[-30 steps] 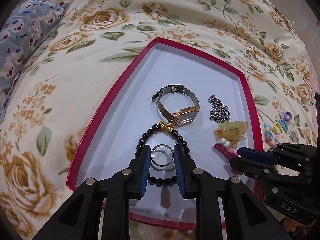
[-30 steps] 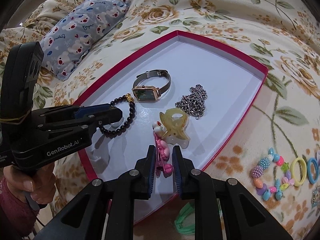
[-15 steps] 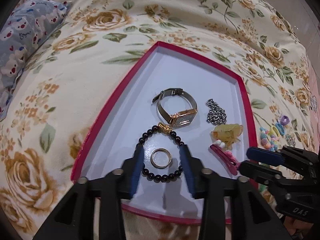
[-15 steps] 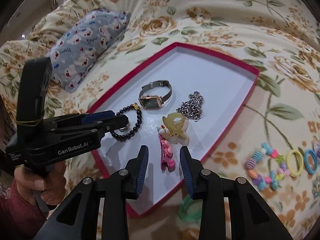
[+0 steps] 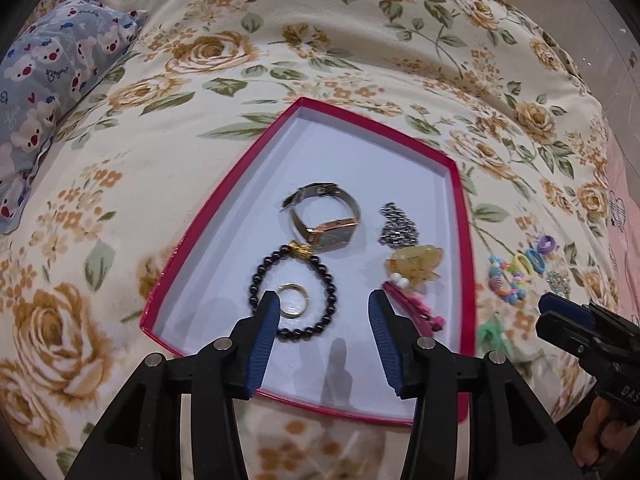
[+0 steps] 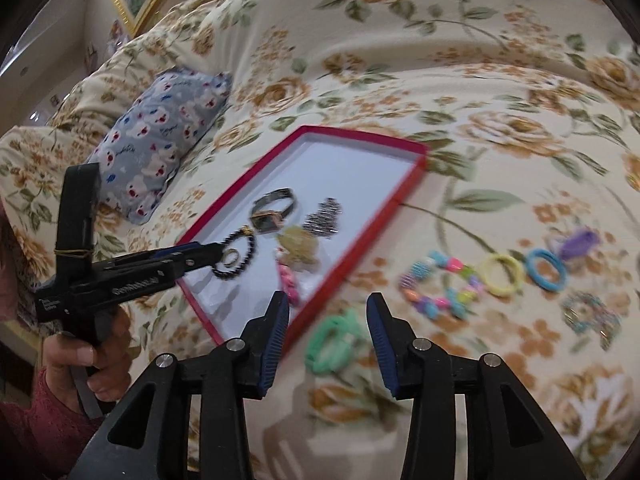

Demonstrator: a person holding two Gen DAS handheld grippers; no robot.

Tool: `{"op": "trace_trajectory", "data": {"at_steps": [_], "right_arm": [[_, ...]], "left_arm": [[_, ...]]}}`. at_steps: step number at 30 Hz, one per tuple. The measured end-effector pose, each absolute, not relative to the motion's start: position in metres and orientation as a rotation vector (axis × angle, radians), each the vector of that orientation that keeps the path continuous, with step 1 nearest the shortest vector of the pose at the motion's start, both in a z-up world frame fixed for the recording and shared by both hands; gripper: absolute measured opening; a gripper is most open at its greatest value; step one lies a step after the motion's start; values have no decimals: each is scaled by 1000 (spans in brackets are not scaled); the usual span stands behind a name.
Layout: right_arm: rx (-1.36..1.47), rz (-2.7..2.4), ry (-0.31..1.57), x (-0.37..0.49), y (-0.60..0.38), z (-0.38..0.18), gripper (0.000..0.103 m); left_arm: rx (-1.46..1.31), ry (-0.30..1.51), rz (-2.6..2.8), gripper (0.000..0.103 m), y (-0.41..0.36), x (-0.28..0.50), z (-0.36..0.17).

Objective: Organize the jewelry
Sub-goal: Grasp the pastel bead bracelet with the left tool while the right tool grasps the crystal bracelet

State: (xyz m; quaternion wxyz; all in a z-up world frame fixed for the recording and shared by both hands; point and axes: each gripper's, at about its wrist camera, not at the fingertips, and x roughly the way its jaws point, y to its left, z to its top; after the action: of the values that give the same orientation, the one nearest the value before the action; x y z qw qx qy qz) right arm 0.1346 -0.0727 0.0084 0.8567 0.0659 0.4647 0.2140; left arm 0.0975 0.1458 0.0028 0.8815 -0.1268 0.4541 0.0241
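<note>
So far we have six pieces in the tray [image 5: 224,216], left to right: bracelet [image 5: 294,292] around ring [image 5: 293,300], watch [image 5: 326,220], chain [image 5: 396,226], clip [image 5: 416,264], barrette [image 5: 412,306]. Both our grippers, left [image 5: 320,312] and right [image 6: 327,314], have just been opening and hold nothing, while the green tie [image 6: 334,340], beads [image 6: 440,286] and loops [image 6: 502,274] wait on the quilt [image 6: 440,80].

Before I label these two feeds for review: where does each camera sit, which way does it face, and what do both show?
Left wrist: sits on the left gripper, looking down along its open fingers at the red tray; the ring lies inside the black bead bracelet; the right gripper enters at the right edge.
Right wrist: sits on the right gripper, open above the green hair tie on the bedspread; the left gripper and the hand holding it show.
Shared: tray, watch, bracelet, pillow.
</note>
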Motion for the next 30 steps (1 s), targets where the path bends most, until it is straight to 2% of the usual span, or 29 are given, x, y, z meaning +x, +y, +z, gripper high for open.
{"op": "trace_trajectory", "data": {"at_steps": [22,28,30], "right_arm": [[265,180,956,96,-198,3,52],[265,145,952,97,-214,2,56],[257,128,952,98,-218,1,62]], "left_arm": [[-140,978,-135,54,70,106,16],[-99,992,-182,58,44,119,14],[-88,997,-193,59,37,122,12]]}}
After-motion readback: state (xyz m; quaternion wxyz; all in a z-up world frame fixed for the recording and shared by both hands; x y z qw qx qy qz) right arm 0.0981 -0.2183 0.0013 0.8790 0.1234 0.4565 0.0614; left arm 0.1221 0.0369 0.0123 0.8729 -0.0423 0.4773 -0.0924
